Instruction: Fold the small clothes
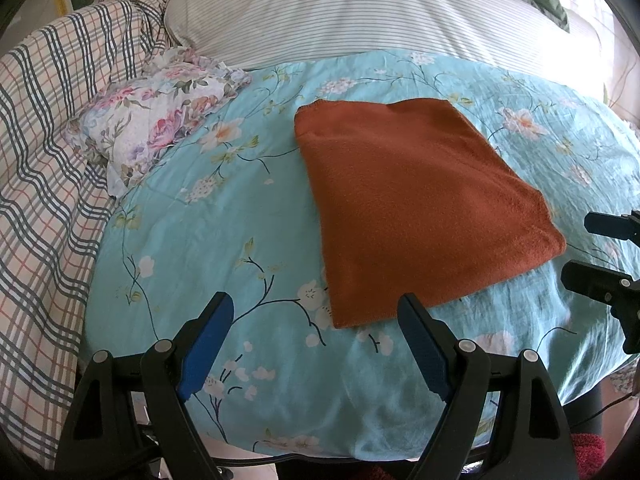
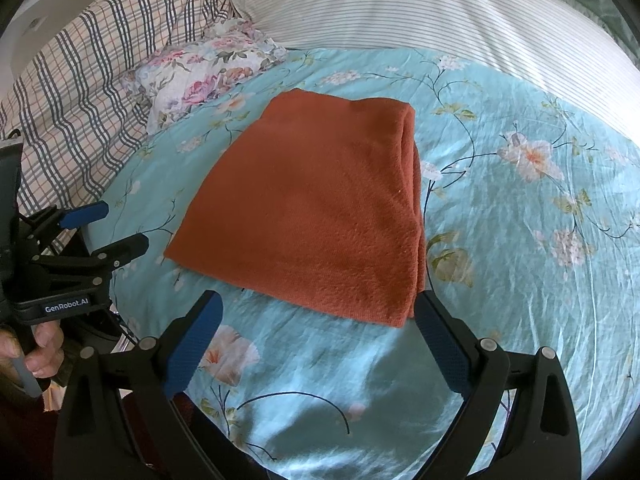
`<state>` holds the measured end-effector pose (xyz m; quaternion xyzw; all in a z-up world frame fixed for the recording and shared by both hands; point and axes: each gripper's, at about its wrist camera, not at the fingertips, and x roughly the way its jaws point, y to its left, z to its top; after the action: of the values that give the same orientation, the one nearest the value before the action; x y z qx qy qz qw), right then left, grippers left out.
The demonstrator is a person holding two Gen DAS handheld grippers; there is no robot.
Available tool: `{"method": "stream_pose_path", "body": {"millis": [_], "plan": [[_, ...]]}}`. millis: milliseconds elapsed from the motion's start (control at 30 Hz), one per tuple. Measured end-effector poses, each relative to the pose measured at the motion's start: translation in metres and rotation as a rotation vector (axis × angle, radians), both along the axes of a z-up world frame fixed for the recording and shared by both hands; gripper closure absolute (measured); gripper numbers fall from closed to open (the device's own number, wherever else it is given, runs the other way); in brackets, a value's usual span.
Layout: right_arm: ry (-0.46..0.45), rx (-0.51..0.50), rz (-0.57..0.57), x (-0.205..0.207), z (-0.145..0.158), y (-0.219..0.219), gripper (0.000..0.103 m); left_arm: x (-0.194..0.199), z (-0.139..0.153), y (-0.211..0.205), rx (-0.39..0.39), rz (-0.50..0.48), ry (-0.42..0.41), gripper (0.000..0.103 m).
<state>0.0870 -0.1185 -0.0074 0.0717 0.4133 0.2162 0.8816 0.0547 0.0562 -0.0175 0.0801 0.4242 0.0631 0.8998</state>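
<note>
We see a bed with a light blue flowered sheet (image 1: 208, 240) spread over it. Behind that lies a big white striped pillow (image 1: 340, 12), and off to one side sits a checked blanket (image 1: 44, 152) with a small flowered pillow (image 1: 160, 116) leaning on it.

A rust-orange towel (image 1: 412, 204) lies flat on the blue sheet, folded into a neat block (we can see the stacked layers along one edge in the right wrist view). It sits just in front of both tools.

Our left gripper (image 1: 316, 308) has its two blue fingers spread wide, with nothing between them. The near corner of the towel is just ahead of its right finger. Our right gripper (image 2: 316, 304) is spread wide too, and holds nothing. The towel's near edge lies right in front of its fingertips, and we cannot tell if the right finger touches the towel's corner.

A hand (image 2: 36, 348) holds the left tool's handle.
</note>
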Motion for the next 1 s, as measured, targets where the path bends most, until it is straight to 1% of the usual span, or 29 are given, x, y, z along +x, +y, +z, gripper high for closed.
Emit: {"method": "stream_pose_path", "body": {"millis": [500, 1000], "plan": [[0.000, 0.001, -0.003, -0.0011, 0.0008, 0.0020, 0.006, 0.0004, -0.0021, -0.0033, -0.005, -0.003, -0.002, 0.018], [-0.001, 0.003, -0.002, -0.0017, 0.0017, 0.0040, 0.006, -0.0007, 0.0019, -0.0062, -0.010, -0.006, -0.006, 0.018]]}}
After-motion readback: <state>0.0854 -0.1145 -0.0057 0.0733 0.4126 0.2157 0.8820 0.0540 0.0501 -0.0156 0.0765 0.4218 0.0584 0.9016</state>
